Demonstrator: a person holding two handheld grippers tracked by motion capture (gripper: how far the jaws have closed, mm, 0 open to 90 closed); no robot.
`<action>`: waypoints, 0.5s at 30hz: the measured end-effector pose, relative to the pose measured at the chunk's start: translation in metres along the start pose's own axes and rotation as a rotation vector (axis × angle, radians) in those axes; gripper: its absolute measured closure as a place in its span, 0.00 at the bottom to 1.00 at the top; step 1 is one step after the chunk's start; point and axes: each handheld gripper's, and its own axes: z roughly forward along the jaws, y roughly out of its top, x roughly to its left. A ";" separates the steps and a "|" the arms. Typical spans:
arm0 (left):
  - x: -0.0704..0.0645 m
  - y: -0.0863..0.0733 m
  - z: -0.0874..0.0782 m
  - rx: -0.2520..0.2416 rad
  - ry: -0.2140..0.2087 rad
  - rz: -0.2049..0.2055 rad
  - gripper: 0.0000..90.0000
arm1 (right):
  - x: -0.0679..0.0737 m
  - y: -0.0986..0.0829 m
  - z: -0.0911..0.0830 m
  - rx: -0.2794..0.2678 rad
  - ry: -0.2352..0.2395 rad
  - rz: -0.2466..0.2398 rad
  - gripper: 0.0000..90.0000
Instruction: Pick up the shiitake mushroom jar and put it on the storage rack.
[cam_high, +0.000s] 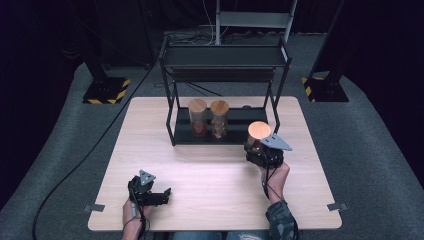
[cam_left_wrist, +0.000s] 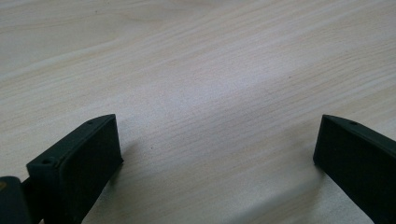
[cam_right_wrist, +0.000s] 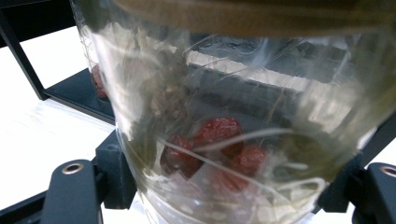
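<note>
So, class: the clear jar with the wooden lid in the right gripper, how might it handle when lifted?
The jar looks smooth and clear, so probably slippery and breakable. Few red fruits inside suggest it is light. Tall and narrow, it may tip when the right gripper sets it down.

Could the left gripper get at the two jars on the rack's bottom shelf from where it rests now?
Probably yes: the left gripper is open, and bare table lies between it and the two jars at the shelf's open front.

a pale wooden table (cam_high: 210, 190) bears a black rack (cam_high: 225, 132).
</note>
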 end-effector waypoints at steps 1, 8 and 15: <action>0.000 0.000 0.000 0.001 0.000 0.001 0.00 | 0.000 0.000 0.001 0.000 0.000 0.001 0.27; 0.000 0.000 0.000 0.000 0.000 0.000 0.00 | -0.001 0.003 0.006 0.001 -0.001 0.001 0.27; 0.000 0.000 0.000 0.001 0.000 0.002 0.00 | -0.002 0.005 0.011 0.005 0.000 0.001 0.27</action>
